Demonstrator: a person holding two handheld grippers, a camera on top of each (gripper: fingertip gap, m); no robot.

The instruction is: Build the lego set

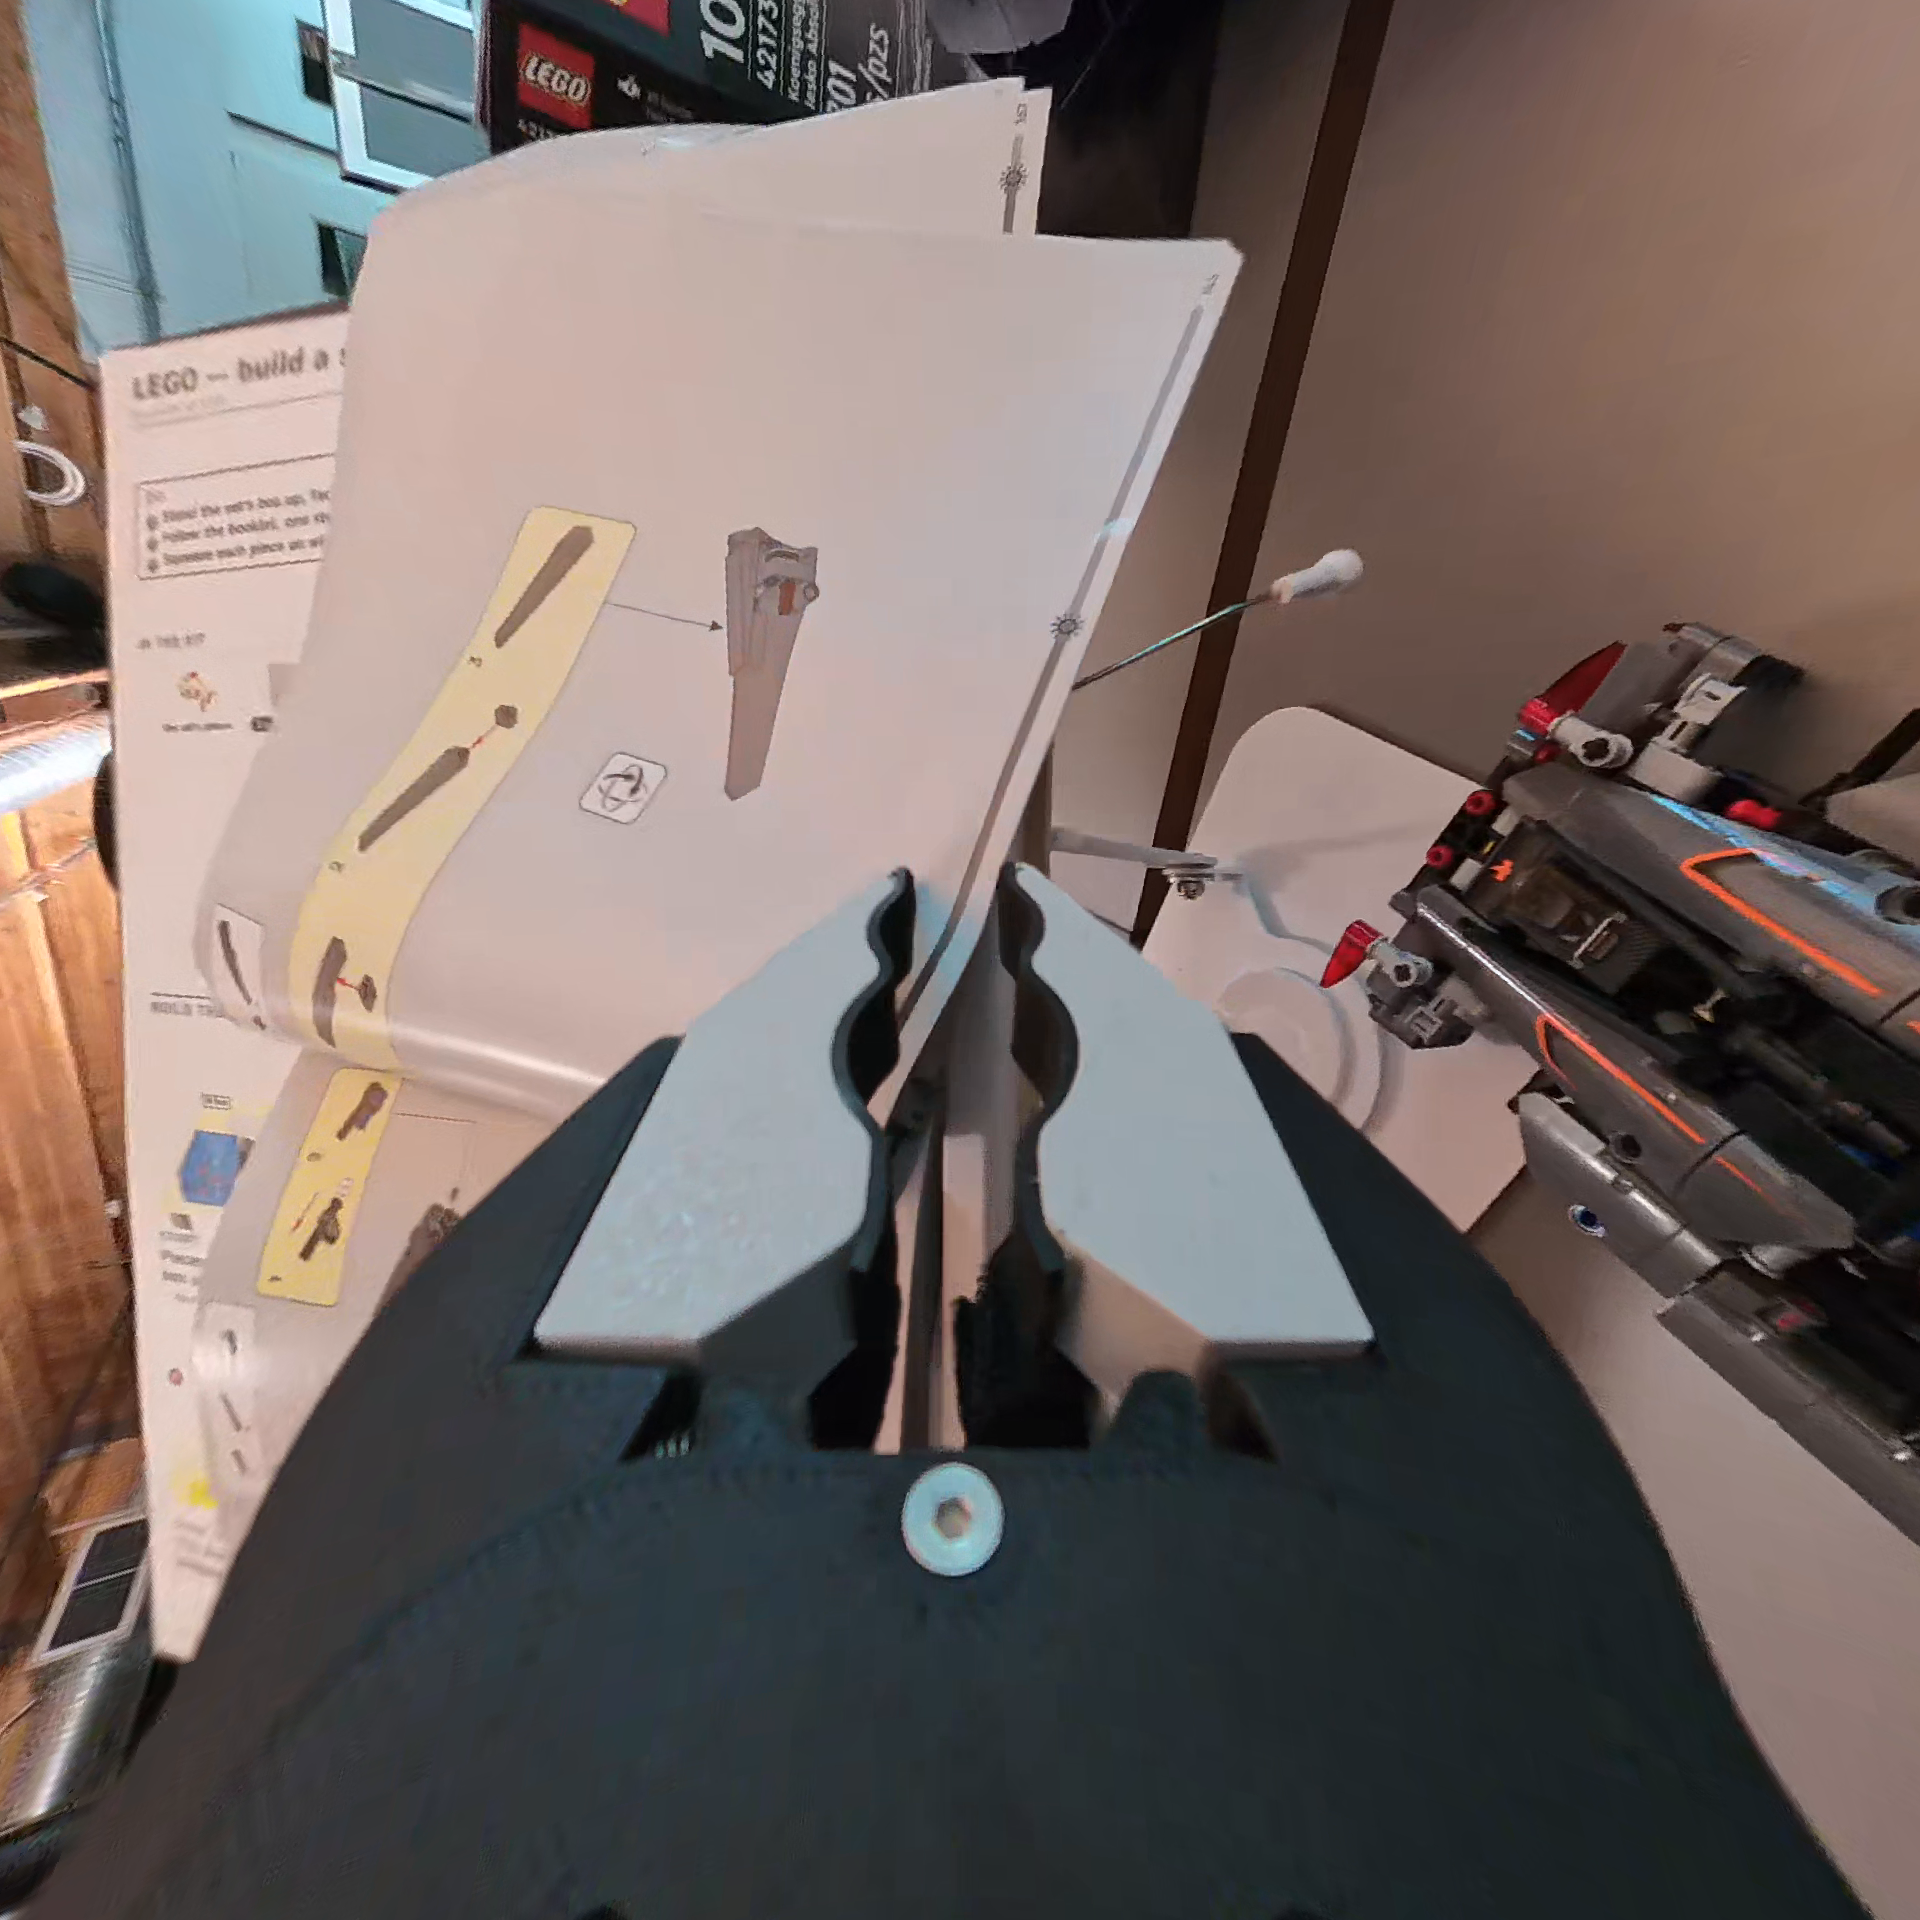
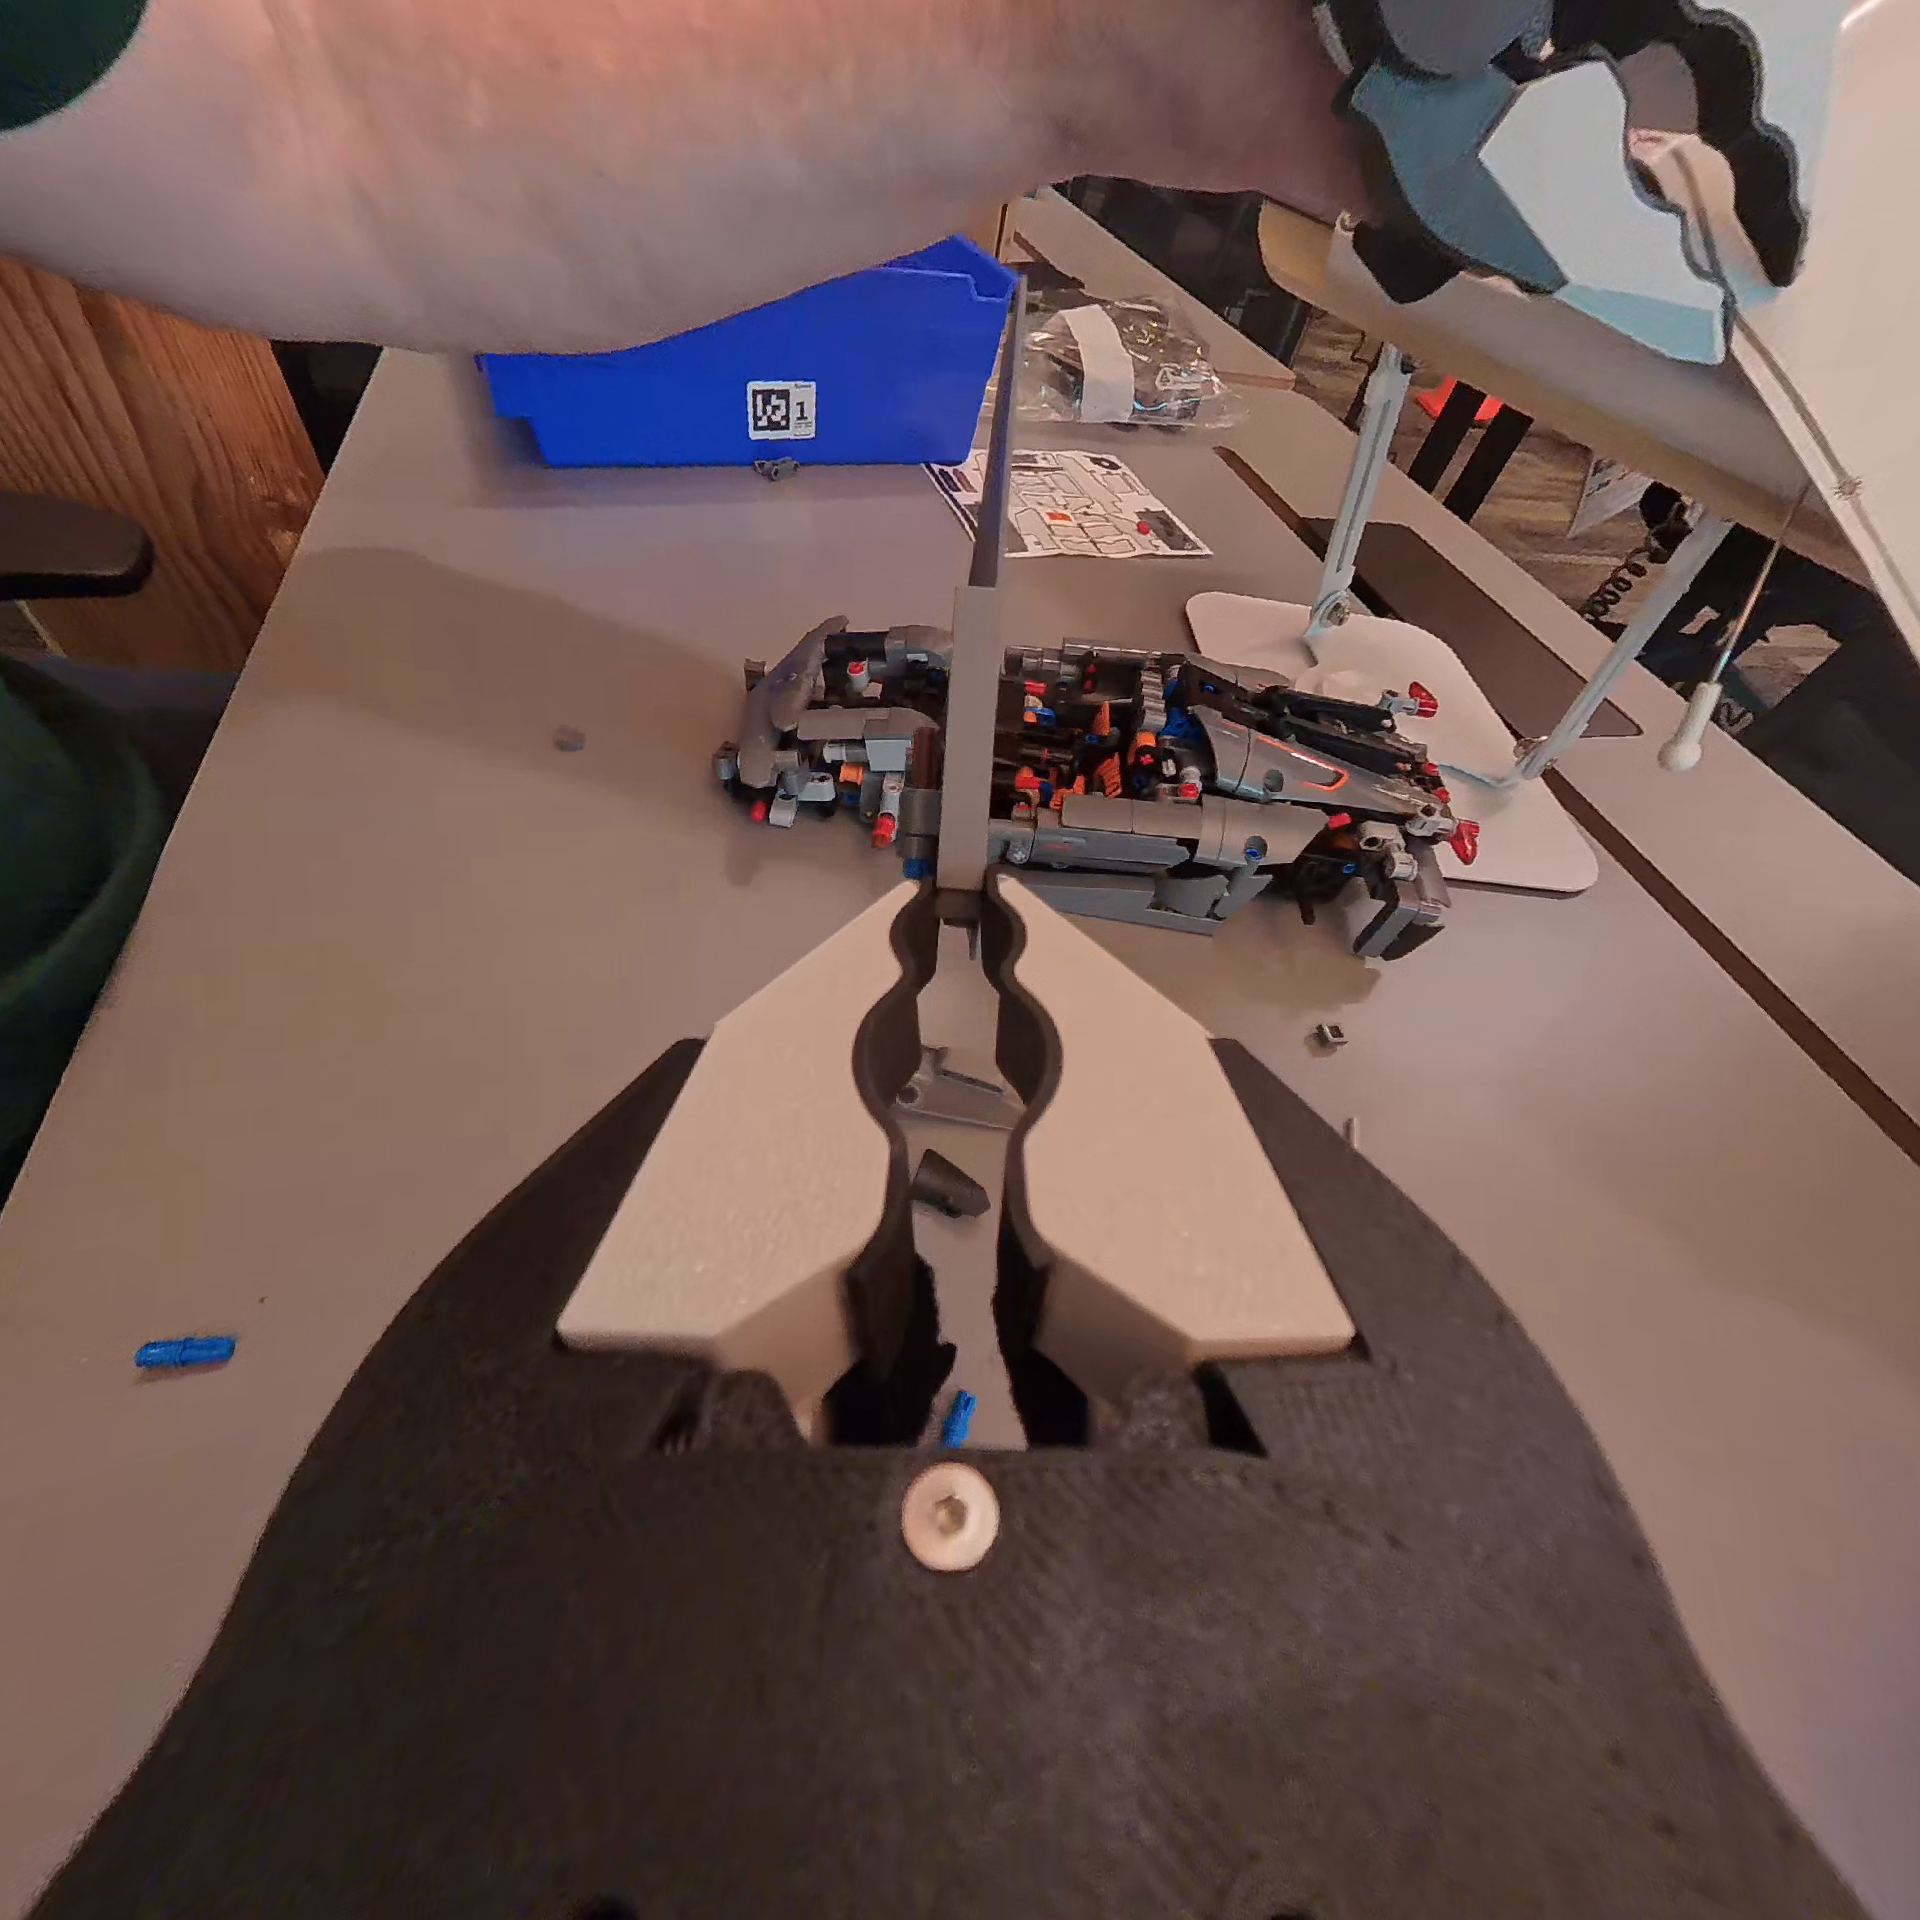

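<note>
Left tongs (image 1: 954,883): jaws nearly together, clenched on the outer edge of an instruction booklet page (image 1: 790,499), which stands lifted and curled above the open booklet (image 1: 343,1174). The booklet rests on a white stand (image 2: 1351,665) at the table's far right side. Judged step: turning a page to consult the next building stage.

Right tongs (image 2: 958,883): jaws narrowly parted, grasping the lower end of a long grey beam piece (image 2: 971,707) held upright over the middle of the table (image 2: 436,935). Two small loose parts, one grey (image 2: 956,1086) and one dark (image 2: 948,1184), are seen between the jaws; whether they lie on the table beneath cannot be told.

Lego model (image 2: 1091,769): partly built grey car with orange, blue and red parts, lying mid-table, just beside the stand's base.

Blue bin (image 2: 748,374): far left edge of the table. Clear bag of parts (image 2: 1132,364) and sticker sheet (image 2: 1070,504): far edge. Blue pin (image 2: 185,1351): near left edge.

Next move, as judged: lay the page flat, read the diagram, then carry the held beam to its seat on the model, aligned carefully since it is long and gripped only at one end.
</note>
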